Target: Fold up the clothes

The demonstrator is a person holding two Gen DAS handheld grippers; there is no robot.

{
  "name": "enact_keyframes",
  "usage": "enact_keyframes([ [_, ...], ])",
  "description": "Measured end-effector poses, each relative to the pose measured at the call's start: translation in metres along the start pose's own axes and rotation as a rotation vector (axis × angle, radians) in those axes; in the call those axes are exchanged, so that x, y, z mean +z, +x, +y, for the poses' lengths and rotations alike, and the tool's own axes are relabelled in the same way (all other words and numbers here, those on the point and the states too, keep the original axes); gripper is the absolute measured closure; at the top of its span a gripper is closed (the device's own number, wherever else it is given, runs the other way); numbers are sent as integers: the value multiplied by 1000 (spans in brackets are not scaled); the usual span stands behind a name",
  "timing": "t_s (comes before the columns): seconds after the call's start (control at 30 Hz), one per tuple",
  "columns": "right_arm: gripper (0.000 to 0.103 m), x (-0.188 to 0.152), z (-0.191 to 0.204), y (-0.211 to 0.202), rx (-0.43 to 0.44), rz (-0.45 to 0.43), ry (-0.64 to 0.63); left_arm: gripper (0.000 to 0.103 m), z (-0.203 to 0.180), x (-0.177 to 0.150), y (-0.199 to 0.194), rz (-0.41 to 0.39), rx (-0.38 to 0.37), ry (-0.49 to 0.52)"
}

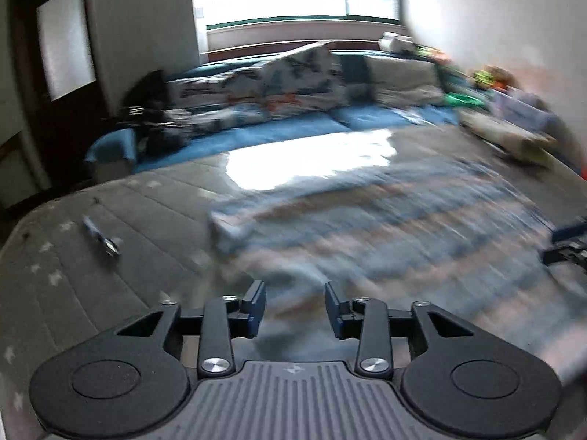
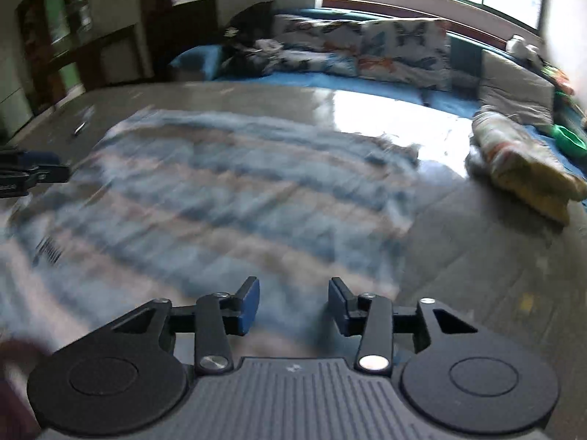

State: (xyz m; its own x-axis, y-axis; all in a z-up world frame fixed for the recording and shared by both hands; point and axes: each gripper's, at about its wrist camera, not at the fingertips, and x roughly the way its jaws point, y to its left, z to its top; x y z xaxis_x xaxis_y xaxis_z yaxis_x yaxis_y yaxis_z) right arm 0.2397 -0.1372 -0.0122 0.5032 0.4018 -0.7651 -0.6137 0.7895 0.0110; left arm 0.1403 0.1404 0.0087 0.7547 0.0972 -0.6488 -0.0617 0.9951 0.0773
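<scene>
garment (image 2: 227, 198) flat on mat (image 2: 477, 256) | folded pile (image 2: 521, 161) far R | cushions (image 2: 367, 51) behind

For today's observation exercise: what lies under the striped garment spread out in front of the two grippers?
The striped garment lies flat on a grey quilted surface, which shows around its edges. Anything directly beneath the cloth is covered. Both grippers, left and right, have jaws open above its near edge.

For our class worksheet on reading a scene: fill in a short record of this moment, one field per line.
Surface: grey quilted mattress
Garment: blue-and-pink striped cloth, spread flat, blurred
Left gripper: open, at the cloth's near edge
Right gripper: open, at the cloth's near edge
Other cloth: folded bundle at right
Background: butterfly-print pillows
</scene>
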Motion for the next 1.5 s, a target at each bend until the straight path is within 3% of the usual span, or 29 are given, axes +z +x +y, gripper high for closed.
enact_keyframes([
  [0.1, 61, -19, 14, -22, -13, -21, -16, 62, -22, -23, -21, 5, -62, 42],
  [0.27, 63, -43, 30, -75, 77, -84, 34, 61, -52, -48, -57, -19, -134, 60],
  [0.33, 76, -50, 38, -89, 117, -96, 41, 61, -59, -52, -62, -22, -156, 64],
  [0.4, 79, -57, 52, -99, 174, -96, 58, 61, -67, -56, -67, -24, -178, 67],
  [0.5, 79, -65, 71, -98, 217, -82, 54, 59, -79, -61, -75, -28, -212, 71],
  [0.63, 79, -72, 89, -82, 160, -60, 45, 59, -95, -69, -85, -33, -256, 77],
  [0.73, 80, -76, 91, -75, 166, -49, 59, 59, -107, -74, -93, -37, -290, 82],
  [0.77, 81, -78, 92, -73, 166, -42, 64, 59, -108, -75, -93, -35, -292, 81],
  [0.83, 97, -82, 94, -75, 158, -38, 53, 58, -109, -77, -90, -29, -294, 79],
  [0.9, 99, -86, 96, -77, 143, -35, 47, 58, -111, -78, -88, -22, -296, 76],
  [1.1, 99, -97, 103, -109, 146, -64, 24, 58, -110, -80, -85, -16, -303, 70],
  [1.3, 99, -109, 108, -117, 179, 4, -29, 58, -105, -79, -83, -9, -285, 73],
  [1.5, 93, -87, 93, -125, 197, -67, 8, 57, -92, -90, -84, 30, -266, 58],
])
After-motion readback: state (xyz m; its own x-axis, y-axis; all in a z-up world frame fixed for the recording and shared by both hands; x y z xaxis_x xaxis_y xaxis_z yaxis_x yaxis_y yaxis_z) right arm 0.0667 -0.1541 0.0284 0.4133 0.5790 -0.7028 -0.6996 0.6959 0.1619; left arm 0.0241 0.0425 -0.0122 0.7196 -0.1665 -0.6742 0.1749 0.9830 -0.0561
